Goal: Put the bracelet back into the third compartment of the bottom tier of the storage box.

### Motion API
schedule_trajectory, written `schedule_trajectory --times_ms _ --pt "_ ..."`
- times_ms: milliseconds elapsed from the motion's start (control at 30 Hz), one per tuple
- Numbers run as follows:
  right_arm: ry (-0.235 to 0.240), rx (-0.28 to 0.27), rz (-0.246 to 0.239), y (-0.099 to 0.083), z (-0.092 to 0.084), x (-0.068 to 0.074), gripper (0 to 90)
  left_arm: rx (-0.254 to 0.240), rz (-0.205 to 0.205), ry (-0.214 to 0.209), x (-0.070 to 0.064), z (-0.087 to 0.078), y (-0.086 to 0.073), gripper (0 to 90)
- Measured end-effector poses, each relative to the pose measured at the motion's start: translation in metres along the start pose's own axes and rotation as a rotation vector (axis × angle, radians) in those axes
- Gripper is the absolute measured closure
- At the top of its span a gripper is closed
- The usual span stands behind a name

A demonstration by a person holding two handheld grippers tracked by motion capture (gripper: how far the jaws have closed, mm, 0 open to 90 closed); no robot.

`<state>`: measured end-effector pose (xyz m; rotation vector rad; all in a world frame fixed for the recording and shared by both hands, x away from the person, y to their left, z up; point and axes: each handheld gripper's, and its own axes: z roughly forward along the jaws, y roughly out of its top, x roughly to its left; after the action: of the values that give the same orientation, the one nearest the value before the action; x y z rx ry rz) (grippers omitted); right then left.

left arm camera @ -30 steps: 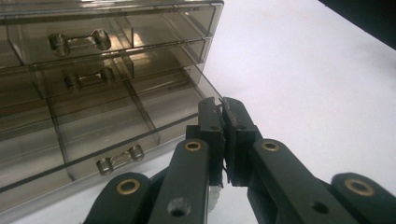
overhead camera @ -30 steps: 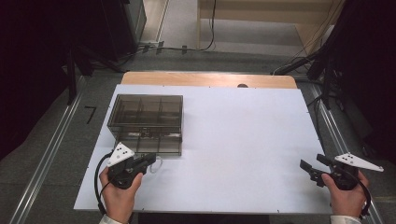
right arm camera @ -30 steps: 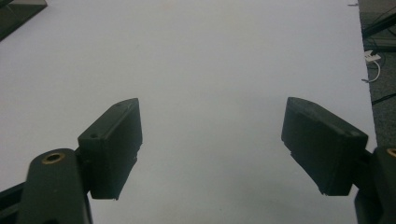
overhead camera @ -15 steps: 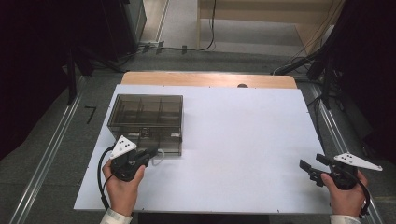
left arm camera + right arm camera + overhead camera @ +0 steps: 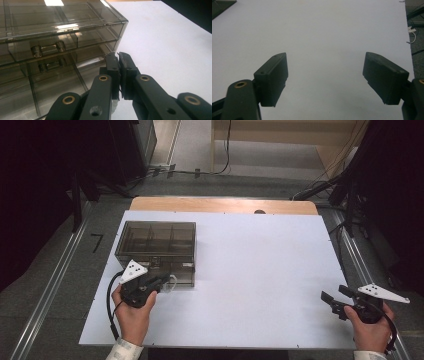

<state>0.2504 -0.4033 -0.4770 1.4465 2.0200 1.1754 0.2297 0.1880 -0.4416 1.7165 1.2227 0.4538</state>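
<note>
Only one mark reads as writing: a dark "7" (image 5: 97, 242) on the grey floor left of the table; the box itself carries no label that I can make out. One box, one table, two grippers. The smoky see-through plastic box (image 5: 156, 251) sits on the left half of the white table (image 5: 260, 270), toward the far side, its inside split by dividers into several compartments; two small round knobs joined by a bar (image 5: 47, 48) show on its near face, with another pair just below. The left gripper (image 5: 119, 65) has its jaws pressed together with nothing between them, its tip just beside the box's near right corner. The right gripper (image 5: 325, 80) is spread wide over bare table near the right front corner, well apart from the box.
</note>
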Motion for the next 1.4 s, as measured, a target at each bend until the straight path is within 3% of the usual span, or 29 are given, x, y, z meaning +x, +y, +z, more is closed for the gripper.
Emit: schedule_trajectory --times_ms 333,1400 --pt "-0.002 0.004 -0.008 0.0 0.001 0.001 18.6 -0.004 0.016 0.0 -0.003 0.007 0.003 88.3" --pt "-0.001 0.012 -0.015 0.001 0.003 0.001 18.6 -0.063 0.005 0.015 0.005 0.017 0.011 88.3"
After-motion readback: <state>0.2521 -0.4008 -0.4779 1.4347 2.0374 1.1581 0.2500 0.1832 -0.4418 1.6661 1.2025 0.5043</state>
